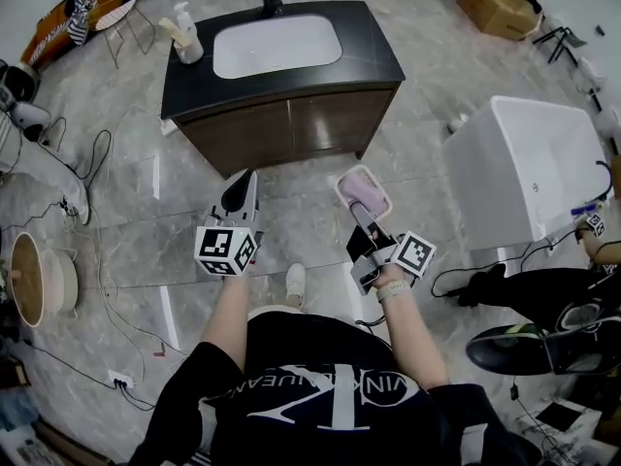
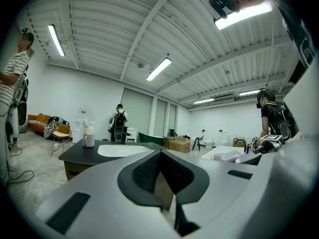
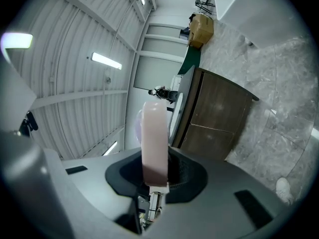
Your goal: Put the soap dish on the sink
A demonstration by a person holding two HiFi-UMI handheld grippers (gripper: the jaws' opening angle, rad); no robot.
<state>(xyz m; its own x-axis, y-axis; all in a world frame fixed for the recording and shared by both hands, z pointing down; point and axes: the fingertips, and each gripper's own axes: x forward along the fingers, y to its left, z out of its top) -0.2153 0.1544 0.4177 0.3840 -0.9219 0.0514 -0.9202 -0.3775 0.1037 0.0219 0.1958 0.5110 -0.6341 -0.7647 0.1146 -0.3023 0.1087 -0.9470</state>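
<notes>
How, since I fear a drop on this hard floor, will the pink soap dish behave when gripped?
The soap dish looks rigid and light: it holds shape pinched at one end by the right gripper. Its smooth rim might pivot or slip. Material unclear, so fragility is uncertain.

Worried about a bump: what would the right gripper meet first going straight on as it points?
Probably the cabinet front, the soap dish in the right gripper touching first; the way between looks free, height unclear.
</notes>
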